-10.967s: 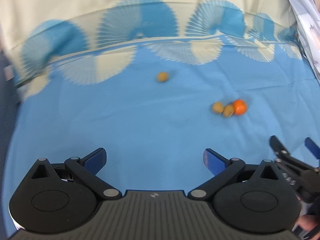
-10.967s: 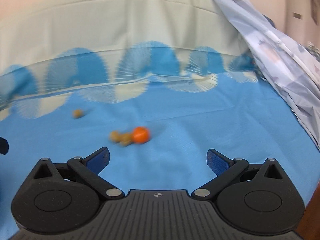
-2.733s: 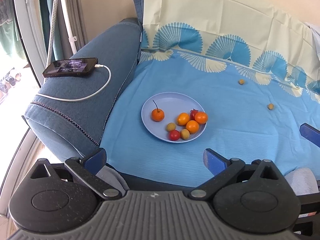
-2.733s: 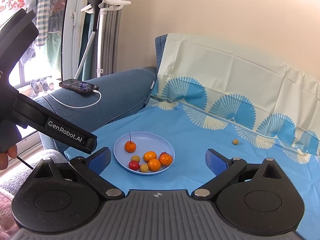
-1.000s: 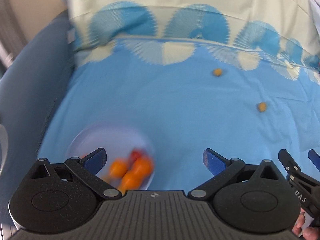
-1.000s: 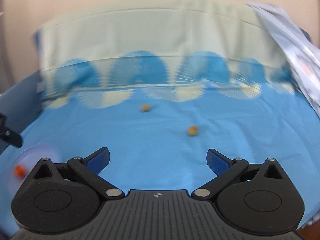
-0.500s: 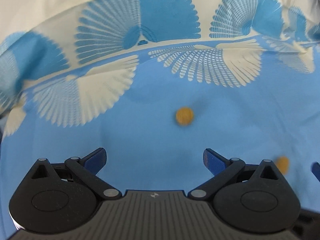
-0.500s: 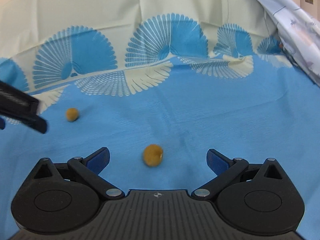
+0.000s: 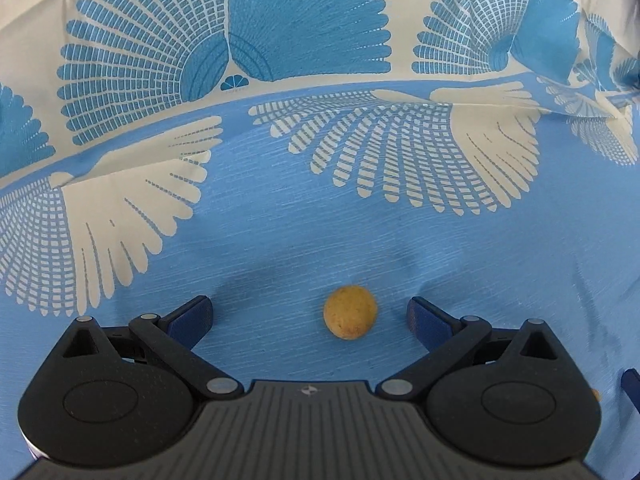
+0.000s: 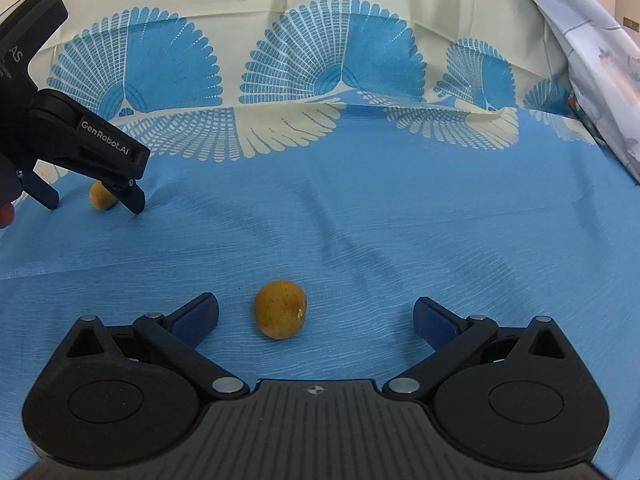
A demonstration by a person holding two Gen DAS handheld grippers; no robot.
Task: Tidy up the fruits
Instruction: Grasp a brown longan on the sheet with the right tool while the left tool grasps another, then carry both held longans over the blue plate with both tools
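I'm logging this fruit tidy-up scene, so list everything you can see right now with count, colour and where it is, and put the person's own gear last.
small round yellow-brown fruits: two; one between the left gripper's open fingers, the other between the right gripper's open fingers; both lie on the blue sheet, touching neither finger.
blue fabric sheet with cream fan print: one, covers the seat under both fruits.
cream backrest cloth with blue fan print: one, upright behind the sheet.
pale grey-blue patterned cloth: one, far right in the right wrist view.
left gripper: black with blue pads, open, straddling its fruit.
right gripper: black with blue pads, open, straddling its fruit.
fingertip: left edge of the right wrist view.
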